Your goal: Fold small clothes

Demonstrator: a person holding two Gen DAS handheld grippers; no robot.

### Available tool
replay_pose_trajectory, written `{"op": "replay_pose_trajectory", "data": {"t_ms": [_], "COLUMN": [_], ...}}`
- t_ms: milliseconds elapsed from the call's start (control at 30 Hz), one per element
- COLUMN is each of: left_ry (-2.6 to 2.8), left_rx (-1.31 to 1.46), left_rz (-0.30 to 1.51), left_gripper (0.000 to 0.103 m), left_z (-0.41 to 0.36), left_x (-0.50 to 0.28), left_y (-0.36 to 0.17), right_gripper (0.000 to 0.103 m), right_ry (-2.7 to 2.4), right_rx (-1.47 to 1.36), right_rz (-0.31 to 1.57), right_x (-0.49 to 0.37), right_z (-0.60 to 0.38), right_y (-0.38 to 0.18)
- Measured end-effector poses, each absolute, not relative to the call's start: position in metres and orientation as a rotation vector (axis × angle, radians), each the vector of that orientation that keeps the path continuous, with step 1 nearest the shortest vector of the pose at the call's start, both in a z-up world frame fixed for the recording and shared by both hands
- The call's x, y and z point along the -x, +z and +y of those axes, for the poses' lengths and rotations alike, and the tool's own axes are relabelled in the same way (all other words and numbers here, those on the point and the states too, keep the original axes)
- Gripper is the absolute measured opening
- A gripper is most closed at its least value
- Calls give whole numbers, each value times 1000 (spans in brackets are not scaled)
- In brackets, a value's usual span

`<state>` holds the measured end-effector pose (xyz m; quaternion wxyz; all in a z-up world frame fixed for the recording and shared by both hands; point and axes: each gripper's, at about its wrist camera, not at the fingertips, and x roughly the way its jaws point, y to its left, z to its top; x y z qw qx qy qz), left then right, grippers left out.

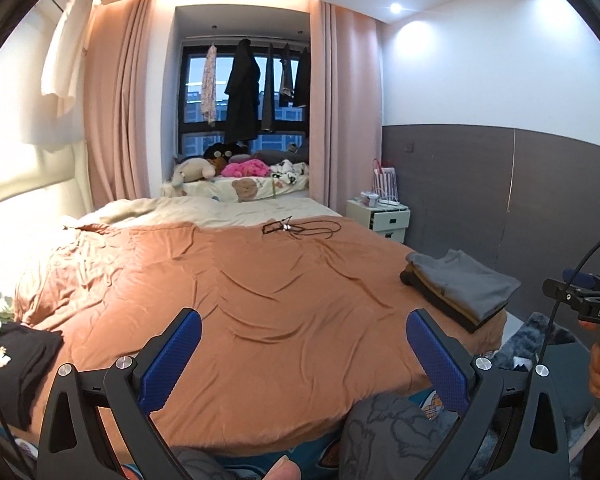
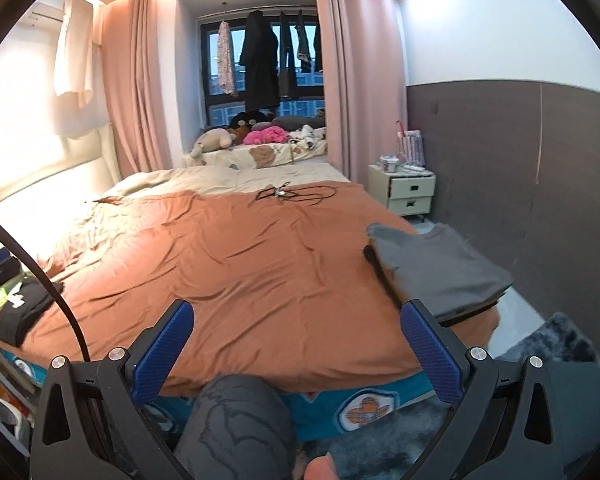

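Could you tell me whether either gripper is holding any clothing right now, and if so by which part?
Nothing is held. The left gripper and right gripper are both open above the orange bedspread, with no cloth between their fingers.

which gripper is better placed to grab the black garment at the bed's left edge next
Left, probably. The black garment lies just left of the open left gripper. From the right gripper, also open, it sits far off at the left edge, while the folded stack is what lies near that side.
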<state>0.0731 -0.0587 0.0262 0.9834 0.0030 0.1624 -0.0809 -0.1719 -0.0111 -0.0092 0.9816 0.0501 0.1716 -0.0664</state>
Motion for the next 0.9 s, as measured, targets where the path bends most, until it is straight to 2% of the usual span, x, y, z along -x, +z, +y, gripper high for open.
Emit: {"op": "replay_pose_trajectory", "data": {"t_ms": [467, 900], "left_ry": [-98, -94], "left_rx": [-18, 31], "left_rz": [360, 427], "left_gripper": [103, 103], "left_z": [-45, -37], "left_x": [-53, -59], "left_y": [-17, -48], "right_gripper": [103, 103], "right_ry": [-157, -144], "right_rx": [-125, -165], "right_rz": [394, 454], "right_x": [179, 173], "right_z": [7, 15], "right_y": [-38, -37]}}
